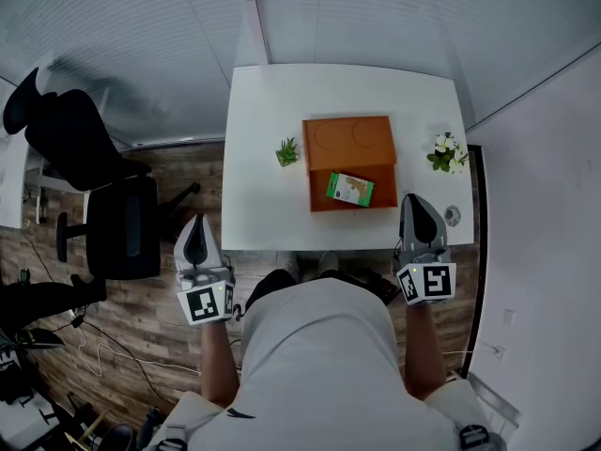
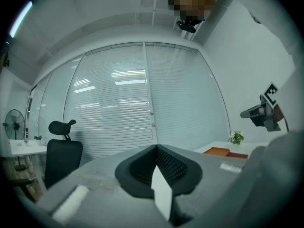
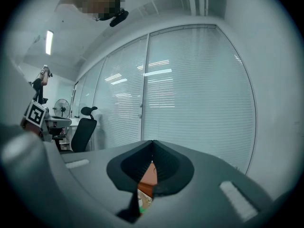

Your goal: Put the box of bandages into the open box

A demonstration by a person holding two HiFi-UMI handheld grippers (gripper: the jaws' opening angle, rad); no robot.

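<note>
The left gripper [image 1: 195,225] and right gripper [image 1: 414,203] are being held with jaws together, empty, near the white table [image 1: 263,205]; the bandage box [image 1: 350,190] is being cradled in the open orange box [image 1: 349,148].

A white bench [image 1: 263,101] stands with its far edge against closed window blinds [image 1: 357,17]. On the bench, a small green plant [image 1: 287,151] sits near the left edge. A white-flowered plant [image 1: 448,152] sits near the right edge, with a small round disc [image 1: 452,216] at the front right corner. A black office chair [image 1: 99,191] stands on the wood floor [image 1: 178,172] left of the bench, with loose cables [image 1: 103,341] nearer the camera.
</note>
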